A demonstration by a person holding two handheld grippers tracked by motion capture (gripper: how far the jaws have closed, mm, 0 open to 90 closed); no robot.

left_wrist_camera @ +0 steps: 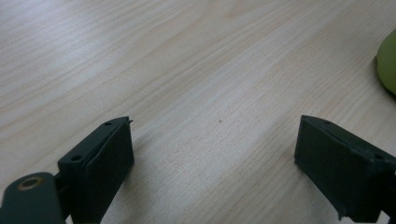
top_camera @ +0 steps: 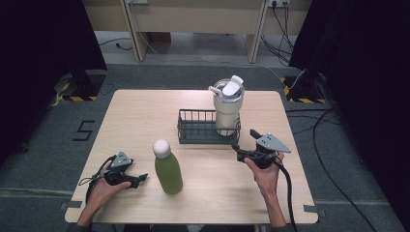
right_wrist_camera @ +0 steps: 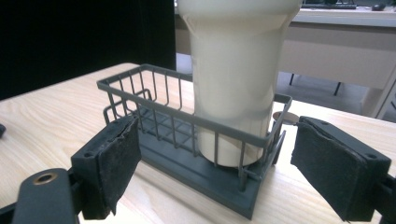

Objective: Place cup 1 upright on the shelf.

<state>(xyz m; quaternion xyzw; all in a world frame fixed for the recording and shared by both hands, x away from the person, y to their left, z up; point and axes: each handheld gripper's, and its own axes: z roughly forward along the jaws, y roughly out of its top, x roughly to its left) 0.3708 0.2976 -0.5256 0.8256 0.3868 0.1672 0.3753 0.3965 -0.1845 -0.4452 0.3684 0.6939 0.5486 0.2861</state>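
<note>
My right gripper [top_camera: 238, 150] faces the dark grey wire basket [top_camera: 194, 113], jaws apart and empty. The cream plastic tumbler [top_camera: 226, 115] stands upright in its right end, ready to grasp. My left gripper [top_camera: 141, 180] waits, jaws wide too, just left of the white-capped green bottle [top_camera: 168, 174] at the table's near side

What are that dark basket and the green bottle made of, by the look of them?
The basket looks like matte dark-grey coated wire or moulded plastic: thin bars on a solid base. The green bottle has a smooth, dull, opaque body, perhaps coated metal or plastic, and a white rounded cap.
</note>
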